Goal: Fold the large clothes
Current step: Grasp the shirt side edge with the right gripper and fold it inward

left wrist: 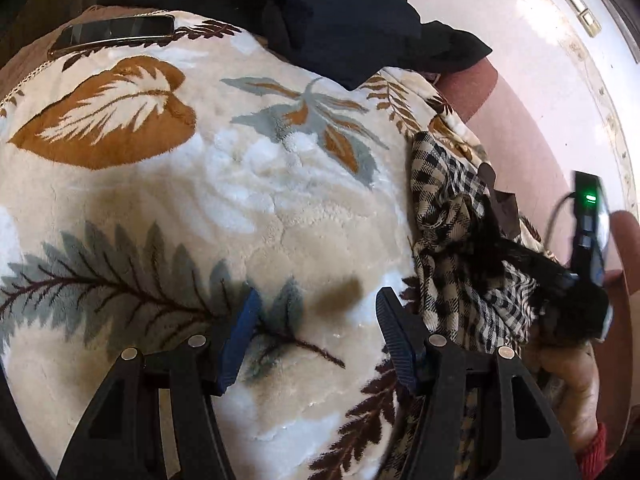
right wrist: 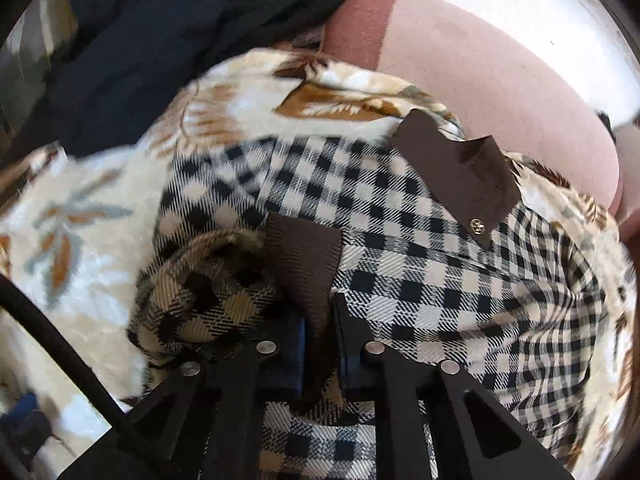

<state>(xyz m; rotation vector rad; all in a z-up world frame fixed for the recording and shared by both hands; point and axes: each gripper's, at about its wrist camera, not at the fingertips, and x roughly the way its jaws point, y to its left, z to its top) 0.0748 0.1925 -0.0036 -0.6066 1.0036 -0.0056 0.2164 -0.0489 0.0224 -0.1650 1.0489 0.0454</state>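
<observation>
A black-and-cream checked shirt (right wrist: 400,248) with a brown collar (right wrist: 460,172) lies crumpled on a cream leaf-print blanket (right wrist: 100,184). My right gripper (right wrist: 320,332) is shut on the shirt's brown ribbed cuff (right wrist: 304,256), which runs between the pads. In the left wrist view the same shirt (left wrist: 452,240) is bunched at the blanket's (left wrist: 240,200) right side, with the right gripper (left wrist: 576,292) and the hand (left wrist: 568,380) holding it beside the shirt. My left gripper (left wrist: 320,332) stands open just above the blanket, left of the shirt, with nothing between its fingers.
A dark navy garment (left wrist: 320,12) is heaped at the blanket's far edge, also seen as the navy garment (right wrist: 132,60). A dark flat phone (left wrist: 116,34) lies at the far left. Pink upholstery (left wrist: 520,120) borders the blanket on the right, with pale floor beyond.
</observation>
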